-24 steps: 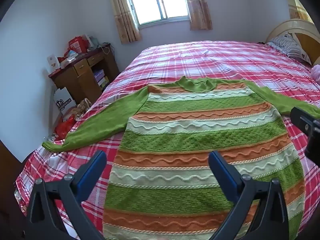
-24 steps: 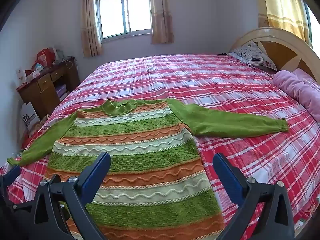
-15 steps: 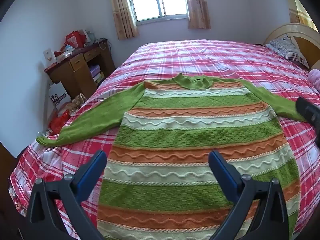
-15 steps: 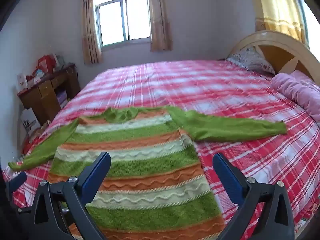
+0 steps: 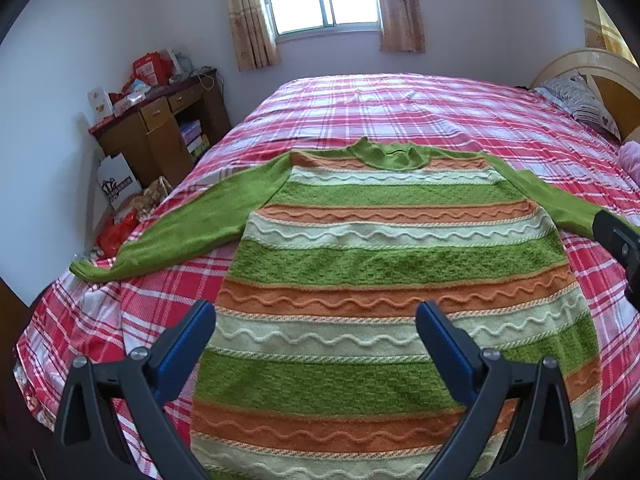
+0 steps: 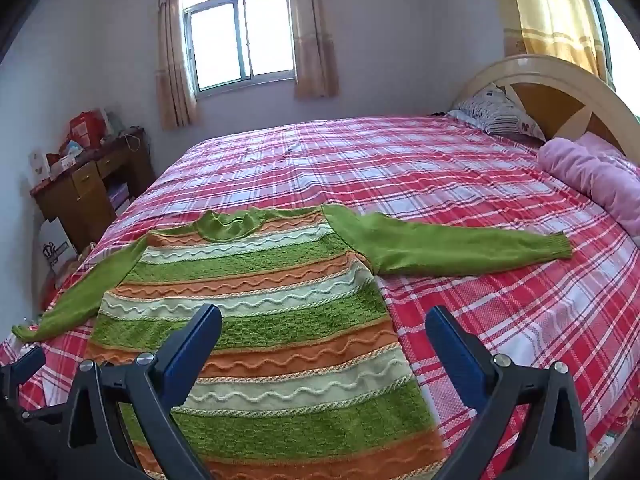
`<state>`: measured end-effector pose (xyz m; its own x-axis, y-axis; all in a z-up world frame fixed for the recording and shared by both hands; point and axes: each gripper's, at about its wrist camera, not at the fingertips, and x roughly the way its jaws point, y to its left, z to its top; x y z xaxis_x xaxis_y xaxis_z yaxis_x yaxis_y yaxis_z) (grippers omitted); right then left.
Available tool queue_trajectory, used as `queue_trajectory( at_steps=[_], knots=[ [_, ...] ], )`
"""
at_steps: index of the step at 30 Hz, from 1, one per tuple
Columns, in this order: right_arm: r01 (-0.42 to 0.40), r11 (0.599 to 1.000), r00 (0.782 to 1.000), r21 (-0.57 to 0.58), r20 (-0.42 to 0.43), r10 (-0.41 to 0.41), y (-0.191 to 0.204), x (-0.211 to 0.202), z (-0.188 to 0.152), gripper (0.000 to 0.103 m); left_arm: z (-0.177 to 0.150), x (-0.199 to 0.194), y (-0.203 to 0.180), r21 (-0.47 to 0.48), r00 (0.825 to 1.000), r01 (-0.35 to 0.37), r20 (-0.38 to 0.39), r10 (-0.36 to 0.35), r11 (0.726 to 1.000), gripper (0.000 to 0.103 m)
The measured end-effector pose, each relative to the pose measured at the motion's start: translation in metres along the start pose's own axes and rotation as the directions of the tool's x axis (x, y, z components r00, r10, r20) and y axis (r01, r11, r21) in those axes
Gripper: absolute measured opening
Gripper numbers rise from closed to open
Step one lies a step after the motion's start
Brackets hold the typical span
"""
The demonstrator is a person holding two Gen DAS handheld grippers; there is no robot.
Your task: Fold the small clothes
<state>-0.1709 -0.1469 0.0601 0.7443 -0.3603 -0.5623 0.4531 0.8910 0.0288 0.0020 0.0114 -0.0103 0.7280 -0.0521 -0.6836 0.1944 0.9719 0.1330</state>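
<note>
The striped sweater [image 5: 384, 272] is spread flat on the plaid bedspread [image 6: 440, 168], neck away, hem nearest both claws, sleeves stretched sideways. The left gripper [image 5: 316, 344] is held wide and empty over the body; the right gripper [image 6: 324, 344] is held likewise over its right edge, nearer the right sleeve [image 6: 460, 244]. A cluttered desk [image 5: 156, 132] is seen by the wall.

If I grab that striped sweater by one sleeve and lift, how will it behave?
The sweater looks like thick, textured knit, so it will probably drape and sag rather than hold shape. Lying spread flat on the bedspread, its body would likely drag behind. The knit looks grippy, not slippery.
</note>
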Motion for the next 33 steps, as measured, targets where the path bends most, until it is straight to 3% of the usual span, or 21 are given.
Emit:
queue_trajectory(
  at_steps=[33],
  knots=[
    [-0.039, 0.999, 0.999, -0.012, -0.028, 0.039, 0.0099, 0.0014, -0.0052, 0.102, -0.0035, -0.0002, 0.0052, -0.014, 1.000, -0.005, -0.010, 0.005, 1.000, 0.103]
  ],
)
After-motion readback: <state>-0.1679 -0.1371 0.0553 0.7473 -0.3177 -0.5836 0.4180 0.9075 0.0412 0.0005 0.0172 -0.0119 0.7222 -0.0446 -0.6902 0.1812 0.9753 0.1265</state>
